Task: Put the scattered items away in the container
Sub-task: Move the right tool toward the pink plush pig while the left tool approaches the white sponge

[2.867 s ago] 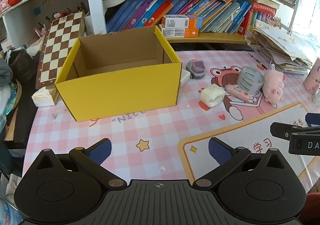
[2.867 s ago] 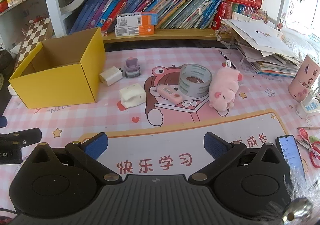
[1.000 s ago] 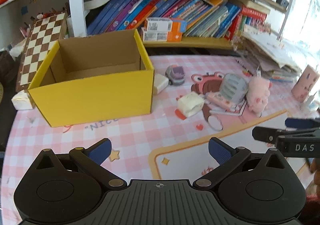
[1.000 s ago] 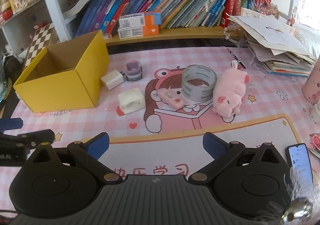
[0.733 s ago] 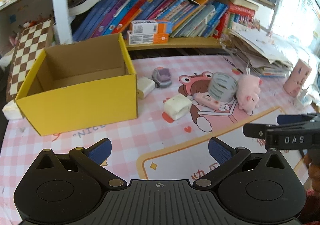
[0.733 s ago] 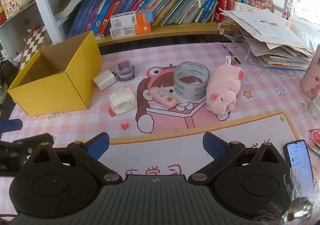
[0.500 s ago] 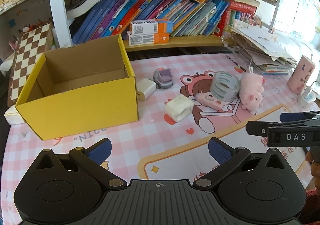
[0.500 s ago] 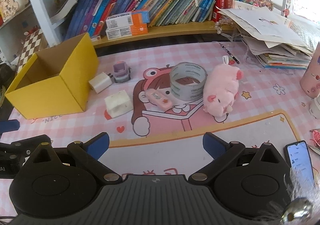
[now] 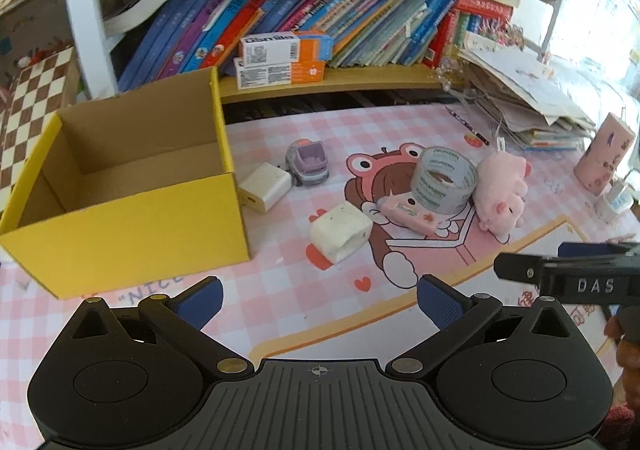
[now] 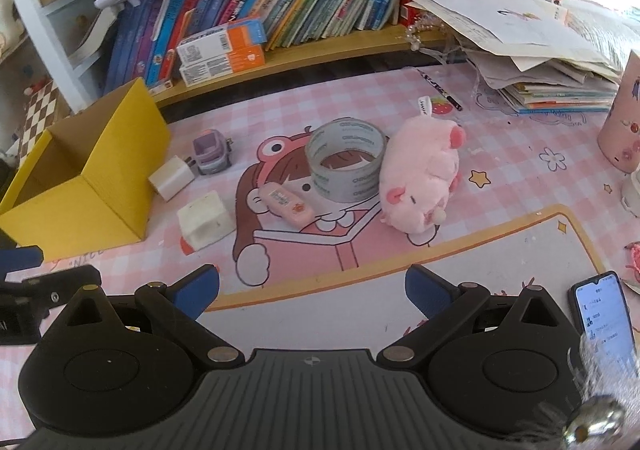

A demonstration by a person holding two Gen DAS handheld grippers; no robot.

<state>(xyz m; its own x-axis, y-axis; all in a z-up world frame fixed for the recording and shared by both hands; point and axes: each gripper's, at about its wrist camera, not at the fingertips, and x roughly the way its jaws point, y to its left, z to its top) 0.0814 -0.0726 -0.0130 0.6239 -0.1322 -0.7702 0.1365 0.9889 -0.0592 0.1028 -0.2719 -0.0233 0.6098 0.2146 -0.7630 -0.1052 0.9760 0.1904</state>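
Both the left gripper (image 9: 318, 300) and the right gripper (image 10: 312, 288) hover over the tabletop (image 10: 500, 250) with jaws spread wide and empty. Beyond them lie a white block (image 10: 206, 219), pink eraser (image 10: 286, 205), tape roll (image 10: 346, 159), pink plush (image 10: 420, 173), white charger (image 9: 264, 187) and purple toy (image 9: 308, 161). The yellow box (image 9: 120, 185) stands open at far left.

I'm at a child's study desk at home: ahead of my grippers a pink cartoon desk mat (image 10: 500, 250), beyond it shelves crammed with children's books (image 9: 320, 21), a chessboard (image 9: 28, 97) far left.
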